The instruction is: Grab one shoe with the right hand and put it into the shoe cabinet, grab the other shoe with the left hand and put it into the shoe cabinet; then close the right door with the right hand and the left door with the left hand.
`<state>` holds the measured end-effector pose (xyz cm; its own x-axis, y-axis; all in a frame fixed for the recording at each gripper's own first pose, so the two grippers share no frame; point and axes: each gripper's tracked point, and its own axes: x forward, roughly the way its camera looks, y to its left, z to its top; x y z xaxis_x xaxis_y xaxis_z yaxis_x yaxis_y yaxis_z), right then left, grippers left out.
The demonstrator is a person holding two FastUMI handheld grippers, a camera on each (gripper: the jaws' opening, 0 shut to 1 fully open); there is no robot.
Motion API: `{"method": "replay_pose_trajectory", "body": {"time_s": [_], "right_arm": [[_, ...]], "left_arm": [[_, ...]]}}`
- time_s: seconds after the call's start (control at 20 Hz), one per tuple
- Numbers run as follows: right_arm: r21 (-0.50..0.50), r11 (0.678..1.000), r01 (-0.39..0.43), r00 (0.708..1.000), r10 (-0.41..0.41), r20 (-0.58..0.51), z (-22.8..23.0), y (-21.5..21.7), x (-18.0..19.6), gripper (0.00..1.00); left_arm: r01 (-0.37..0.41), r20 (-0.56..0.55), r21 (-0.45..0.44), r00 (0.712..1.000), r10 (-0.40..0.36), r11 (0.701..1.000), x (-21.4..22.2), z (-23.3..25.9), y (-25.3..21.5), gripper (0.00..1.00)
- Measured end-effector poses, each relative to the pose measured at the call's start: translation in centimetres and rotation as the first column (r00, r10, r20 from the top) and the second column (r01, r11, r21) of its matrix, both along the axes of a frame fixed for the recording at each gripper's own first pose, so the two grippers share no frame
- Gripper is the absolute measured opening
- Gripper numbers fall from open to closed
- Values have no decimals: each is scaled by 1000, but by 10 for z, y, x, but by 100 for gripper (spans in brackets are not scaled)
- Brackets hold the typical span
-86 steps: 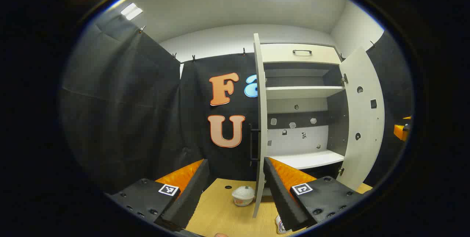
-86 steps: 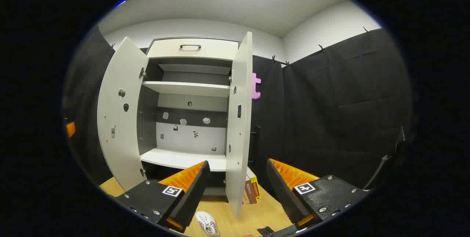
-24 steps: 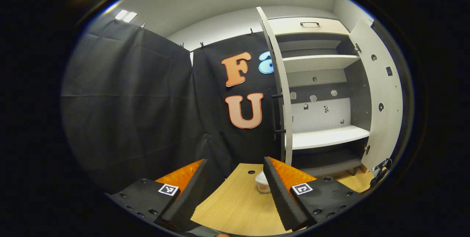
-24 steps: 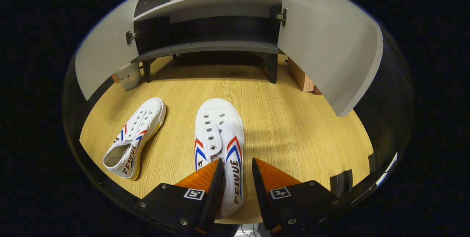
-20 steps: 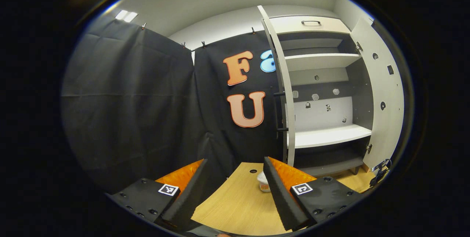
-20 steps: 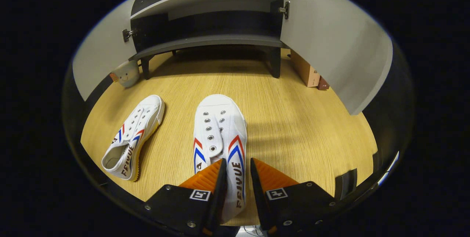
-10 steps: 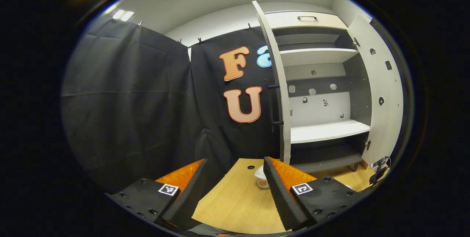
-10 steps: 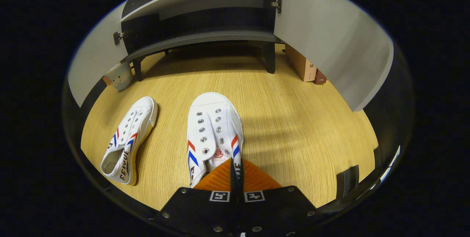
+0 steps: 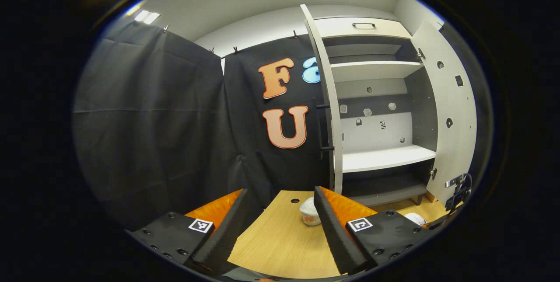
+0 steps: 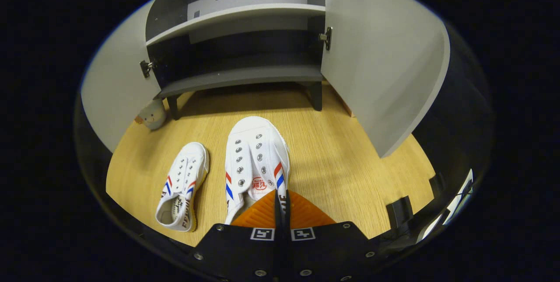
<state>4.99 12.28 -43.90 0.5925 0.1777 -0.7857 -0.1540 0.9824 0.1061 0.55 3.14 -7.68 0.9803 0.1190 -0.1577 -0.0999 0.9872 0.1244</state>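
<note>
In the right gripper view, my right gripper is shut on the side wall of a white shoe with red and blue stripes. Its toe points at the shoe cabinet. The other shoe lies on the wooden floor just to the left. Both cabinet doors stand wide: the left door and the right door. In the left gripper view, my left gripper is open with nothing in it, held well back to the left of the cabinet. A bit of white shoe peeks out at the lower right.
A small round cup sits on the floor by the left door's foot; it is the cup in front of my left gripper. A black object lies at the floor's right edge. Black cloth walls enclose the booth.
My right gripper closed from open onto the shoe's side and raised it off the floor, pulling back from the cabinet. The left gripper only drifted a little.
</note>
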Motion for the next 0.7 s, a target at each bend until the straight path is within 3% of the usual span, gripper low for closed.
{"method": "replay_pose_trajectory", "body": {"time_s": [0.3, 0.7], "right_arm": [[61, 998, 22, 998, -26, 59, 108, 17, 24, 0], [149, 989, 15, 980, -44, 193, 223, 57, 97, 0]], "left_arm": [[5, 47, -11, 999, -5, 1000, -2, 14, 13, 96], [69, 80, -36, 995, -66, 997, 8, 16, -7, 96]]}}
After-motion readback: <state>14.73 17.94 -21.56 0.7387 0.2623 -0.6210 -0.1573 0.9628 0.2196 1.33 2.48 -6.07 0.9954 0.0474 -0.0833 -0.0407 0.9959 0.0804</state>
